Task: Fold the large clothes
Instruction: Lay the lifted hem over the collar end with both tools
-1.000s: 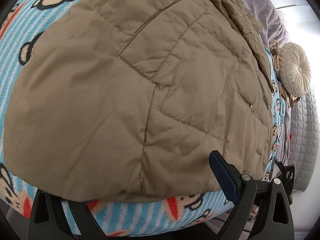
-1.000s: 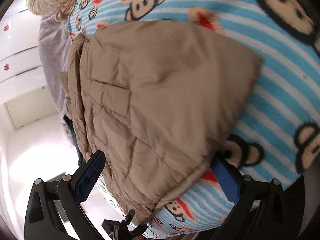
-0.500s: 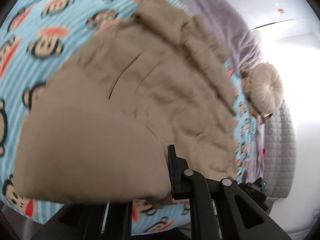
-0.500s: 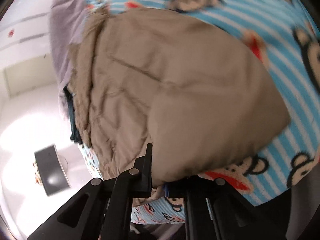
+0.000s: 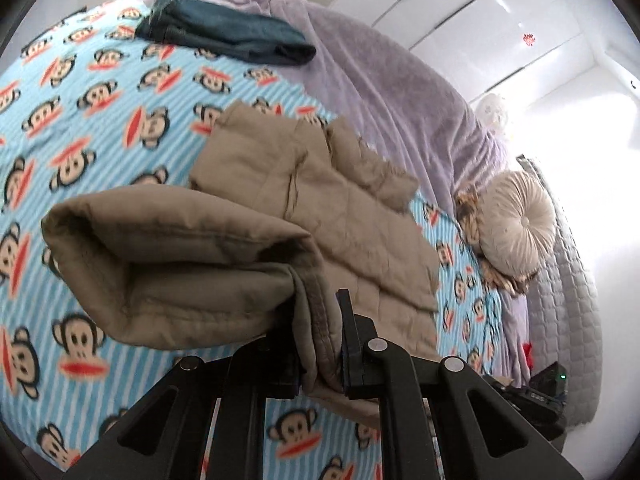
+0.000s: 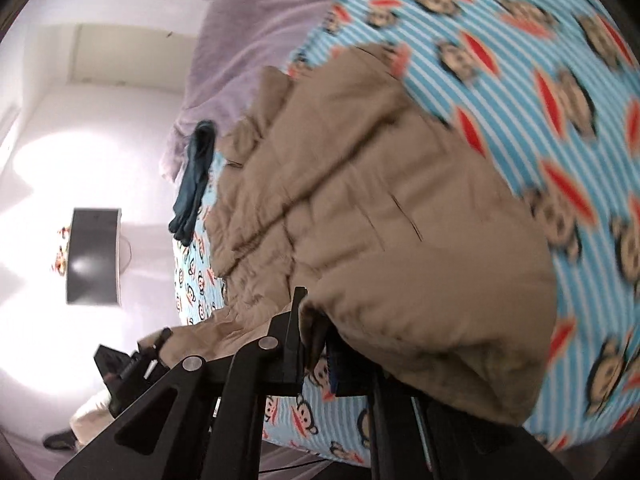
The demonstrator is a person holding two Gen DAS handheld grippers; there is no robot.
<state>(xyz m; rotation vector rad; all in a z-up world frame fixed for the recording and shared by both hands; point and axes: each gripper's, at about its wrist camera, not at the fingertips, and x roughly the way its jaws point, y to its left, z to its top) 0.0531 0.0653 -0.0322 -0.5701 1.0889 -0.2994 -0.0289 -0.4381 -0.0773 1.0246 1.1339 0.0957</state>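
A tan quilted jacket (image 5: pixel 320 216) lies on a bed with a blue monkey-print blanket (image 5: pixel 80 128). My left gripper (image 5: pixel 320 344) is shut on the jacket's near hem and holds that corner lifted off the blanket, so the fabric bulges to the left. In the right wrist view my right gripper (image 6: pixel 316 344) is shut on the other near corner of the jacket (image 6: pixel 380 216), also raised, with the fabric draping to the right. The far part of the jacket still rests on the monkey-print blanket (image 6: pixel 540 40).
A folded dark teal garment (image 5: pixel 224 36) lies at the far side of the bed, beside a lilac plush blanket (image 5: pixel 380 80). A round beige cushion (image 5: pixel 516 224) sits at the right. White wardrobe doors stand behind. A dark box (image 6: pixel 94 256) stands on the floor.
Both grippers went from open around the jacket's near edge to shut on it. They have since lifted the hem up off the blanket, and the views now tilt up over the bed.
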